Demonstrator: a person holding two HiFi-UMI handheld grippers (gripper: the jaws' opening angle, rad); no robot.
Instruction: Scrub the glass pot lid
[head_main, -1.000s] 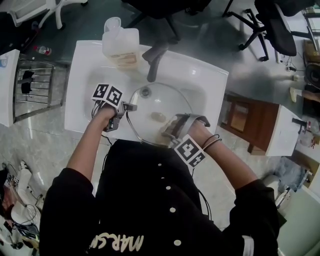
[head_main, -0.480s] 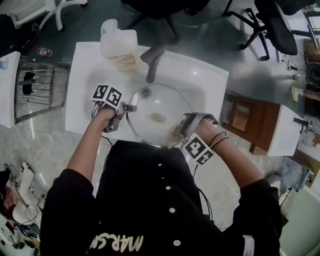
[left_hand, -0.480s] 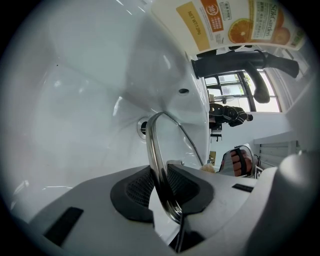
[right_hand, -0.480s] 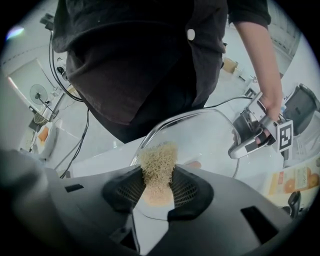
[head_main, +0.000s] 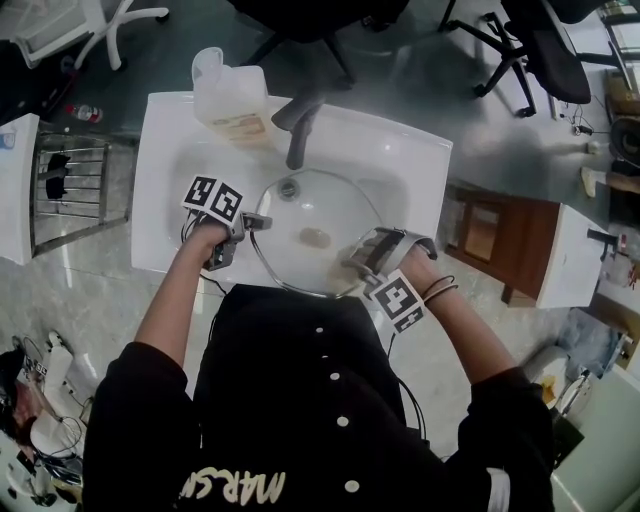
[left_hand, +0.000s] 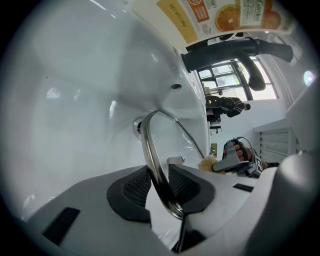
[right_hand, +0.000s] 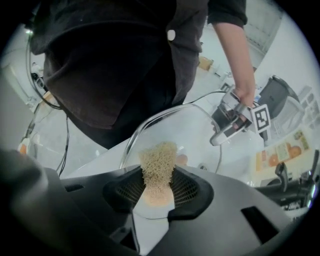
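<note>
White washbasin (head_main: 420, 160) on a grey marbled floor (head_main: 100, 270). Carries on its back rim a translucent jug (head_main: 228, 95) with an orange label, just left of the dark tap (head_main: 300, 125), which rises from the same rim and reaches over the bowl. Holds in the bowl a glass pot lid (head_main: 310, 235) that spans most of it, tilted, with the round metal drain (left_hand: 137, 127) just beside the lid's far edge.

Black shirt (head_main: 300, 400), loose, soft folds. Short sleeves (head_main: 135, 395), end near elbows. Row of small round white buttons (head_main: 333, 377) down front. Big white letters (head_main: 235, 488) low on shirt, seen upside down. Thin dark bands (head_main: 440, 288) round right wrist. Right gripper view: same dark shirt, one white button near top.
</note>
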